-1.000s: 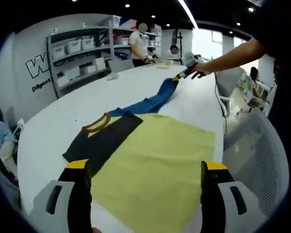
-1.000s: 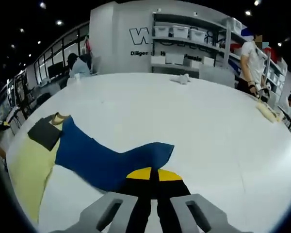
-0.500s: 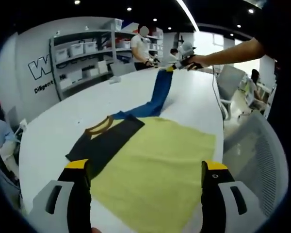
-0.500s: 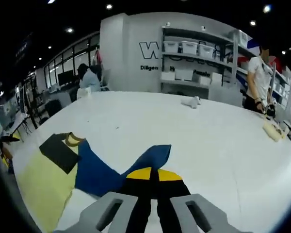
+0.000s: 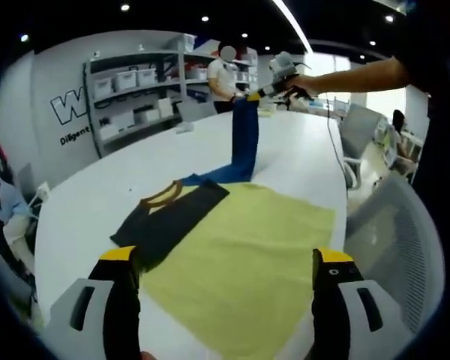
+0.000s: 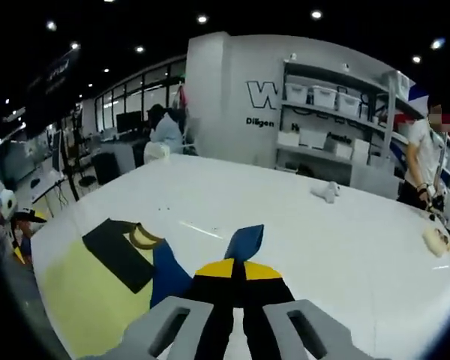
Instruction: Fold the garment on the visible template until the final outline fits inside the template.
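White and wide, the surface (image 5: 97,187) carries a shirt (image 5: 240,247) spread flat, its yellow body nearest and dark panel beside the collar. Hovering over the hem, the left gripper (image 5: 223,289) has its fingers spread apart, holding nothing. Farther off, the right gripper (image 6: 232,279) has its fingers pinched shut on the blue sleeve (image 5: 244,139), lifting it taut, probably to fold it inward. Shelves (image 5: 135,86) stand beyond.

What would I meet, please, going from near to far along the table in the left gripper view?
Yellow template → black folded part of the garment → raised blue sleeve → right gripper shut on that sleeve → shelving with white bins.
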Motion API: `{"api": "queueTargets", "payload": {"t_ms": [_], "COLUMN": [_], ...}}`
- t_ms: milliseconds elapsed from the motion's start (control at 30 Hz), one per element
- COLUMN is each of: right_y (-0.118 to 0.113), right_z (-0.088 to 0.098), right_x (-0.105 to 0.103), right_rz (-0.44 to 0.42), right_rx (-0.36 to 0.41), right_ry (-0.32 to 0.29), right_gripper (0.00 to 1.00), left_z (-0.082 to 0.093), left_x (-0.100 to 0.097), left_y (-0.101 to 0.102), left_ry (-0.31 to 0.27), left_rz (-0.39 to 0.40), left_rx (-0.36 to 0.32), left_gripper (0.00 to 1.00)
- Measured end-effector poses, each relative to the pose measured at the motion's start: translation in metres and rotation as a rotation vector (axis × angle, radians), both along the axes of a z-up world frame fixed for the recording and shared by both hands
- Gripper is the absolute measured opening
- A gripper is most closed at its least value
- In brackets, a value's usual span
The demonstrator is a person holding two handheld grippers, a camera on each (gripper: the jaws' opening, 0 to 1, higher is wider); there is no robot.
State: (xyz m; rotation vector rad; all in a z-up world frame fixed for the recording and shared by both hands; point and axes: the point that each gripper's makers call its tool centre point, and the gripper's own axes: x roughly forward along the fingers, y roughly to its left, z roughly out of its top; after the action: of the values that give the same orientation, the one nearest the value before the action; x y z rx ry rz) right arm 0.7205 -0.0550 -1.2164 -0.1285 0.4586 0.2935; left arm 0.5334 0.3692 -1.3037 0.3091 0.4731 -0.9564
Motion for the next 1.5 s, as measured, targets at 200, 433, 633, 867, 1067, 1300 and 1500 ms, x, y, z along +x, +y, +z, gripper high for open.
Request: {"api": "queueTargets", "payload": {"t_ms": [200, 433, 633, 867, 1067, 1300, 1500], "right_y": [0.022, 0.065, 0.098, 0.134, 0.164, 0.193, 0.215], "right_z": [0.022, 0.051, 0.057, 0.055, 0.051, 0.046, 0.041], "right_x": [0.012, 0.019, 0.027, 0.027, 0.025, 0.020, 0.017], "right_rz": [0.025, 0.069, 0.110, 0.157, 0.189, 0.222, 0.248], "right_rx": [0.008, 0.028, 0.037, 0.056, 0.080, 0.084, 0.091], "right_ry": [-0.022, -0.055, -0.058, -0.051, -0.035, -0.018, -0.005], "right_gripper": [0.00, 0.00, 0.00, 0.00, 0.00, 0.00, 0.00], "left_z": [0.001, 0.005, 0.007, 0.007, 0.007, 0.007, 0.005], "left_x": [-0.003, -0.002, -0.002, -0.005, -0.008, -0.013, -0.018], "left_y": [0.007, 0.011, 0.019, 0.029, 0.038, 0.048, 0.054], "left_ry": [-0.007, -0.019, -0.026, -0.024, -0.026, -0.023, -0.022], "left_rz": [0.011, 0.020, 0.029, 0.040, 0.049, 0.064, 0.069], "left_rx": [-0.012, -0.027, -0.033, -0.035, -0.035, -0.037, -0.038], "left_gripper": [0.92, 0.93, 0.93, 0.94, 0.94, 0.95, 0.95]}}
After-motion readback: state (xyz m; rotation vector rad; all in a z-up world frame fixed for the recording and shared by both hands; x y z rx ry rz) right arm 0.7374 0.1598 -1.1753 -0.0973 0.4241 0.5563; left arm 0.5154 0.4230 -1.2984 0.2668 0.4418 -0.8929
